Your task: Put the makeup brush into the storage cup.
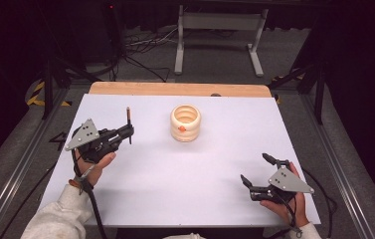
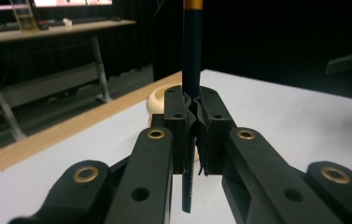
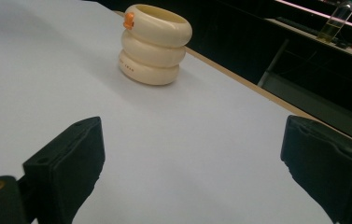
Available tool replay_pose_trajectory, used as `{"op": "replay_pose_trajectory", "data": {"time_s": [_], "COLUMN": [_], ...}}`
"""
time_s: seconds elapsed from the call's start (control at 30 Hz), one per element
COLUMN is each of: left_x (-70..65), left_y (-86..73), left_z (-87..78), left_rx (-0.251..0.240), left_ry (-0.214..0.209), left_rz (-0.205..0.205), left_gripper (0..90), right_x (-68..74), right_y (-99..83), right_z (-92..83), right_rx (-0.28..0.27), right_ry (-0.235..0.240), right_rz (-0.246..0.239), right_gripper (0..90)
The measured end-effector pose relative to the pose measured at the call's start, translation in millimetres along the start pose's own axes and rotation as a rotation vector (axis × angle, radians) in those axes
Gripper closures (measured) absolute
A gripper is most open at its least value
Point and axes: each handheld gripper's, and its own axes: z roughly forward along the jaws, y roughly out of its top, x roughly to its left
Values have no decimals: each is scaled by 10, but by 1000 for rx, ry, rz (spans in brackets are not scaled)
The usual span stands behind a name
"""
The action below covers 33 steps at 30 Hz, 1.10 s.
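The landmark for all positions is the cream, ribbed, ring-stacked holder (image 1: 185, 122), which stands upright on the white table surface (image 1: 175, 179) and bears a small orange mark (image 1: 182, 129) on the side facing the person.

Right gripper (image 1: 258, 172): located nearest the person, at the near right of the holder and well apart from it, close to the table's near edge. Its jaws stand wide apart with nothing between them. In the right gripper view the two black pads (image 3: 66, 161) frame bare table, with the holder (image 3: 154, 44) beyond them and slightly to the left.

Left gripper (image 1: 128, 132): located to the left of the holder, near it but not touching, and raised above the table. Its jaws are closed and clamped on a dark, slender pencil (image 1: 129, 124). The pencil stands roughly upright, crosswise to the jaws. In the left gripper view the pencil (image 2: 191, 70) passes between the pads (image 2: 177, 116), its lower tip projects below them, and a gold band (image 2: 193, 4) shows at the top. The cream holder (image 2: 156, 100) is partly visible behind the jaws.

Beyond the holder, the light wooden edge (image 1: 175, 89) of the table runs along the far side.
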Motion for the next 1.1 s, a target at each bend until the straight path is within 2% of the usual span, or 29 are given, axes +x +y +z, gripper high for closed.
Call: {"op": "replay_pose_trajectory", "data": {"time_s": [0.2, 0.27, 0.4, 0.63, 0.8, 0.9, 1.1], "left_x": [0, -8, -3, 11, 24, 33, 37], "left_y": [162, 209, 285, 407, 419, 417, 449], "left_z": [177, 257, 373, 603, 766, 833, 1045], "left_rx": [-50, -52, -58, -86, -67, -67, -59], "left_ry": [-17, -24, -40, -51, -57, -59, -67], "left_rz": [32, 54, 72, 67, 66, 66, 62], "left_gripper": [839, 838, 839, 839, 838, 838, 839], "right_x": [-33, -45, -61, -62, -80, -82, -52], "right_y": [-21, -30, -45, -43, -31, -11, -7], "right_z": [-14, -9, -14, -36, -75, -103, -78], "right_rx": [-15, -6, -8, -35, -71, -95, -77], "right_ry": [-5, -5, 5, 8, -7, -15, -18], "right_rz": [26, 32, 52, 63, 96, 97, 91], "right_gripper": [74, 68, 65, 63, 64, 59, 53]}}
